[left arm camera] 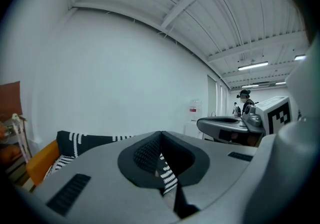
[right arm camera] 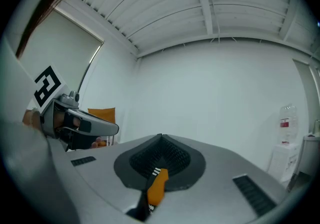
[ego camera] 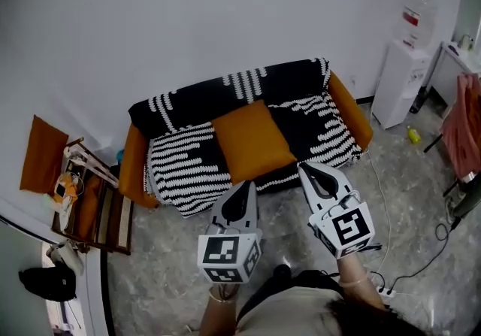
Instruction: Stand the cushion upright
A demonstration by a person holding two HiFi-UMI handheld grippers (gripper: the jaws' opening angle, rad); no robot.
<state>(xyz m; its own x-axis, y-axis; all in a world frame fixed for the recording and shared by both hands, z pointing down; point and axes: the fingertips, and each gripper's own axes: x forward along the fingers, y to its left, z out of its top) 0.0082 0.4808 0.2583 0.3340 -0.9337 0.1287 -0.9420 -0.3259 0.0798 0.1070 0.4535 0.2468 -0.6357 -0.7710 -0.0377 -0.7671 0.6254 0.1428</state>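
Orange fabric set the cushion (ego camera: 252, 139) apart from the black-and-white striped cover of the sofa (ego camera: 180, 169). It lay on the middle of the sofa's seat, apparently flat or nearly so. Its far edge reached the sofa's backrest and its near edge sat close to the sofa's front edge. It looked roughly square and turned a little askew, so no long axis stood out.

Both claws were on the person's side of the sofa's front edge, pointing toward the backrest. The left gripper (ego camera: 245, 186) had its tip just short of the sofa's front, straight below the cushion's near edge. The right gripper (ego camera: 304, 169) had its tip beside the cushion's near right corner. Neither touched the cushion, and neither was clearly the nearer. The cushion lay ahead of the left claw, and ahead and to the left of the right one.

Each claw had its jaws pressed together with nothing held. In the left gripper view a sliver of striped cover showed past the closed tips (left arm camera: 161, 133). In the right gripper view a sliver of orange showed the same way (right arm camera: 161, 137). Both lay beyond the jaws, not in them.

Judged from this, the cushion was not yet standing. The jaws would have to part before taking the near edge and tipping it up toward the sofa's backrest.
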